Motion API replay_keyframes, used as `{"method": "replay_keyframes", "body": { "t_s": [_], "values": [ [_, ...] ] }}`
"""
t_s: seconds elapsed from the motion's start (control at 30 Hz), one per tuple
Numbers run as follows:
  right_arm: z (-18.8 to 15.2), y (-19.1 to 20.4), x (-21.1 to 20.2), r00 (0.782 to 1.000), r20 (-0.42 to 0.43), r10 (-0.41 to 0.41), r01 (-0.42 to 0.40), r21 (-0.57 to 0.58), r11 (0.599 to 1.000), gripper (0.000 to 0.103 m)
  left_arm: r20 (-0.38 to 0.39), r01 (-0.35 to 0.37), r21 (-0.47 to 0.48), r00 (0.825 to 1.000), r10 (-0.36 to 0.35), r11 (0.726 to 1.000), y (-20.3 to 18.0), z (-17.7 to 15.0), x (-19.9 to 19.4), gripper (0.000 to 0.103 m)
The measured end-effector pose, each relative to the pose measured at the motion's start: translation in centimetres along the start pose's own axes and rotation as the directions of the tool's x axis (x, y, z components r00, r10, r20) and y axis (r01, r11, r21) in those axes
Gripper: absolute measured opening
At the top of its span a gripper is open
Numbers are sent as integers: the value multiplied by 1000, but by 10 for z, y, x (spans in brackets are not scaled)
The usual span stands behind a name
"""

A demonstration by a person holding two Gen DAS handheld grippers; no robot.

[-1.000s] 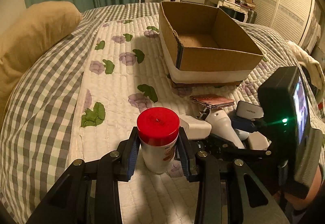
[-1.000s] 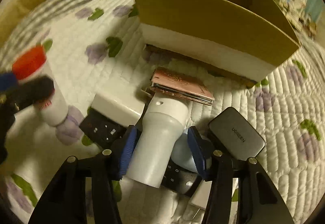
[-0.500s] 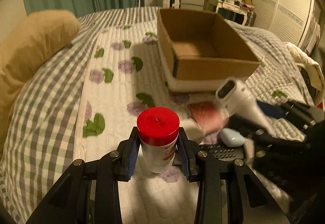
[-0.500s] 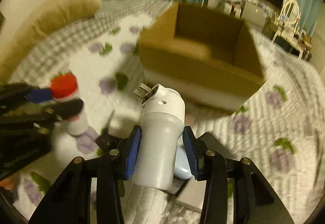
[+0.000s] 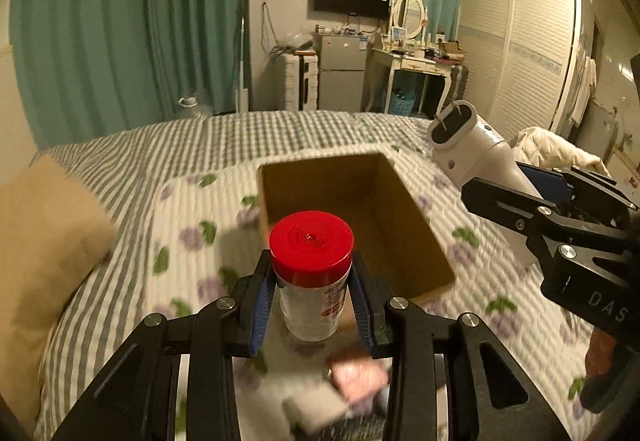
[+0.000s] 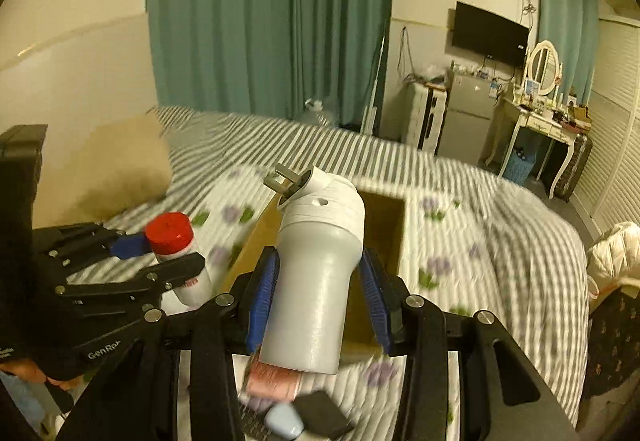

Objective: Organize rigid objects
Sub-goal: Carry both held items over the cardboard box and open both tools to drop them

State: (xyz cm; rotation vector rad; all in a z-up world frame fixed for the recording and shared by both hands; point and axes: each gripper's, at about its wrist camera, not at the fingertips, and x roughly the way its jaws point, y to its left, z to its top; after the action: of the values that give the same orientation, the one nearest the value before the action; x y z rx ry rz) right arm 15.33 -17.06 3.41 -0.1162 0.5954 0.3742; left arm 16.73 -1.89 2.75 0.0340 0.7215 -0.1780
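1. Plainly, the red-capped bottle (image 5: 311, 273) is a stiff, clear plastic jar, probably light. Its smooth round wall could slip or twist, so the sound place to hold it is across the body just under the cap. The left gripper (image 5: 312, 305) has it exactly there, blue pads closed on either side, bottle upright and held above the bed, in front of the box.

2. The white plug-in device (image 6: 316, 281), a rigid angled cylinder with metal prongs at its top end, looks heavier and top-weighted. The right gripper (image 6: 316, 301) is clamped on its lower barrel, with the prongs pointing away. A grip nearer the bend would likely tip less, I judge.

3. The cardboard box (image 5: 352, 217) sits open on the quilt beyond both grippers, its visible interior bare. It looks like the destination for both items.

4. Below lie a pink flat item (image 6: 272, 377), a dark block (image 6: 320, 413) and a pale blue piece (image 6: 284, 421), blurred, not yet collected.

5. A tan pillow (image 5: 44, 241) lies at the left.
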Motion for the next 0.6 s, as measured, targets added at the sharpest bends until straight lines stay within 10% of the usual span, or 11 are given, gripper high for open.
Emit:
{"method": "replay_keyframes", "body": {
  "t_s": [0.6],
  "values": [
    [-11,-59,119,993,-104,-48,54,57,997,42,-148,21,6,989,-20,1000,-16,0,145,37]
  ]
}}
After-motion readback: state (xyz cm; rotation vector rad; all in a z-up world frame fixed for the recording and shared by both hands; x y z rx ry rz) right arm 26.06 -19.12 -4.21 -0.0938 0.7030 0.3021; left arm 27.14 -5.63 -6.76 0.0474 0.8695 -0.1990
